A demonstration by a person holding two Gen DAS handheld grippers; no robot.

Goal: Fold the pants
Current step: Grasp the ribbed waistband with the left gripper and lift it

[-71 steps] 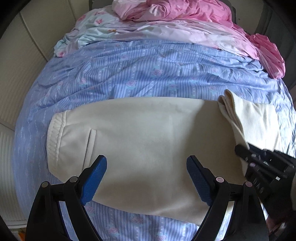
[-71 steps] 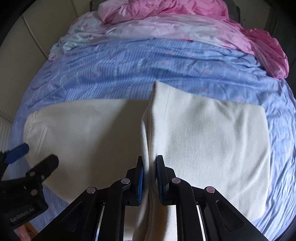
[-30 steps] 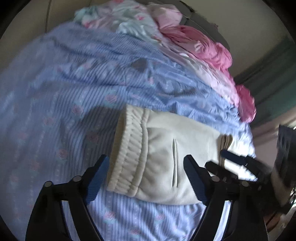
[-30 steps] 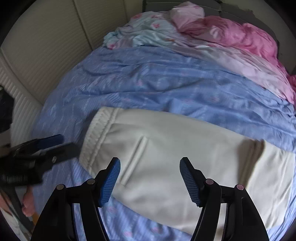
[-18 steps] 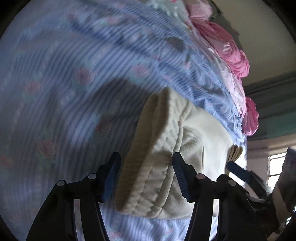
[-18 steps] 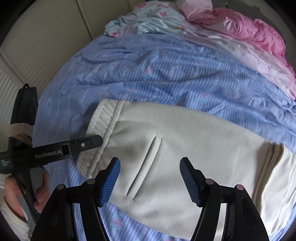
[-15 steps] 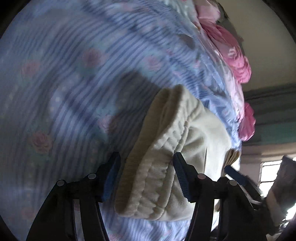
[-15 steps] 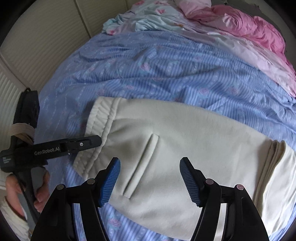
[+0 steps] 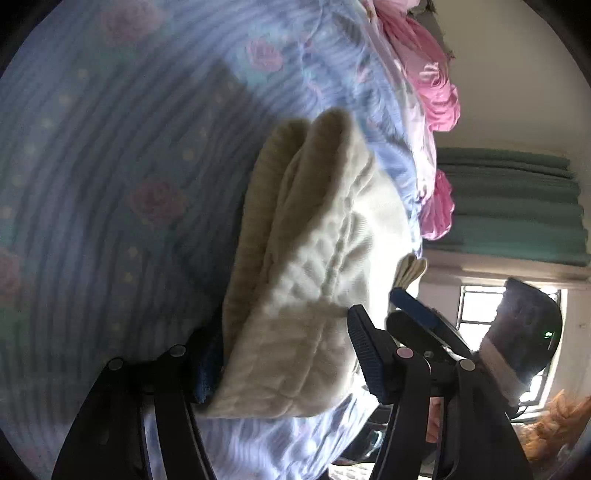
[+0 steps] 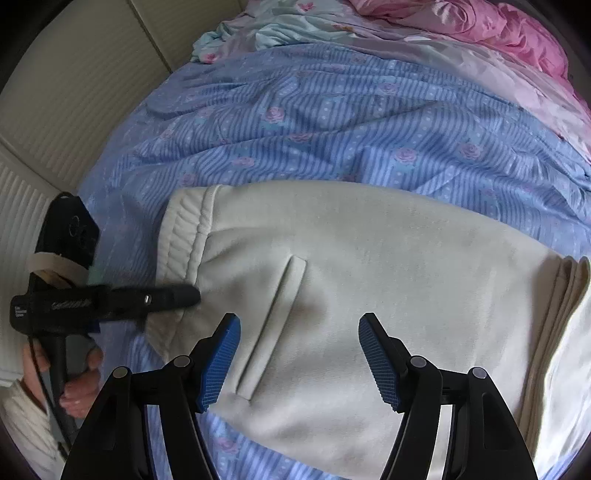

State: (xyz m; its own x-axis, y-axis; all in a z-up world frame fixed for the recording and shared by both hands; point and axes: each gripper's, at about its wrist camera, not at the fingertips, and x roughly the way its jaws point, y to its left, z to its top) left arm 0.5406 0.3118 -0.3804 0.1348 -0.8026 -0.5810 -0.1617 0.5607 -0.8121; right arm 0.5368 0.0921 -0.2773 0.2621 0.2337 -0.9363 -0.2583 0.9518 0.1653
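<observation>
Cream pants (image 10: 373,280) lie flat on a bed, on a blue striped sheet (image 10: 332,122) printed with roses, their ribbed waistband (image 10: 184,236) toward the left of the right wrist view and the folded leg end stacked in layers at the right edge. A welt pocket (image 10: 273,325) shows on the upper layer. The left gripper (image 9: 284,354) has just been closing around the near corner of the waistband (image 9: 295,295): the thick elastic edge sits between its blue pads (image 9: 364,350), with one pad mostly hidden under the cloth, and whether the pads press on it cannot be told. In the right wrist view the same tool reaches in from the left, its tip touching the waistband corner, with a hand (image 10: 79,387) on its handle. The right gripper (image 10: 299,358) hangs above the pants near the pocket, jaws spread wide with nothing between them. Pink bedding (image 10: 480,22) is bunched at the far end of the bed.
</observation>
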